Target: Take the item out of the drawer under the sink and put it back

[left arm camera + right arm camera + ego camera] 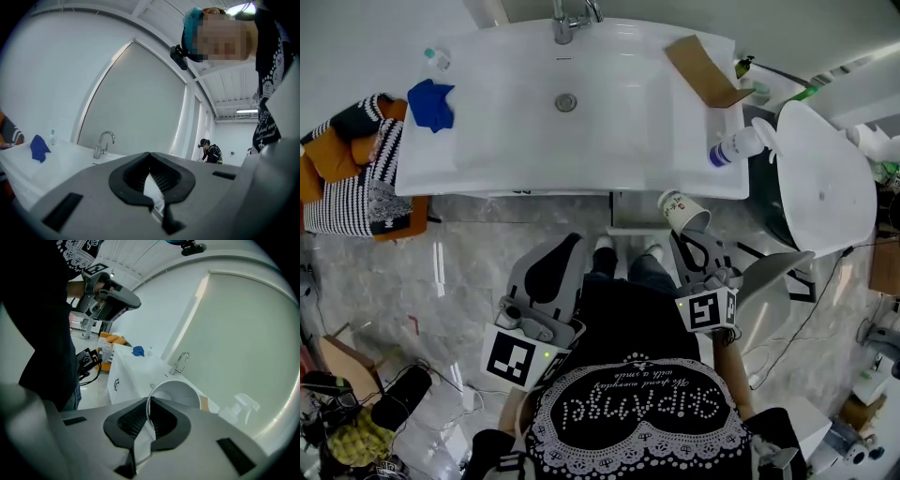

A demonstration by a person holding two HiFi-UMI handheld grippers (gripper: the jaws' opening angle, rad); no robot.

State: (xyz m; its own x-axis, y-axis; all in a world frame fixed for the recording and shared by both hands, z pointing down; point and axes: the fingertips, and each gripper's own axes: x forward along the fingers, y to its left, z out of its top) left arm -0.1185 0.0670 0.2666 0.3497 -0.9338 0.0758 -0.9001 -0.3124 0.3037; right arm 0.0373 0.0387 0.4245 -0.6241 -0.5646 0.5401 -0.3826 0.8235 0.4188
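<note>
From the head view, the right gripper (692,242) pinches the cup (684,211) by its rim, up in the air just in front of the sink (487,173); the left gripper (567,248) is near it; in the left gripper view, the jaws are closed on nothing; in the right gripper view, the jaws squeeze the cup's rim.

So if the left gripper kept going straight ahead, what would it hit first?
Probably the grey panel behind the sink, right of the faucet. The left gripper seems to point above the sink's top, but depth is unclear.
</note>
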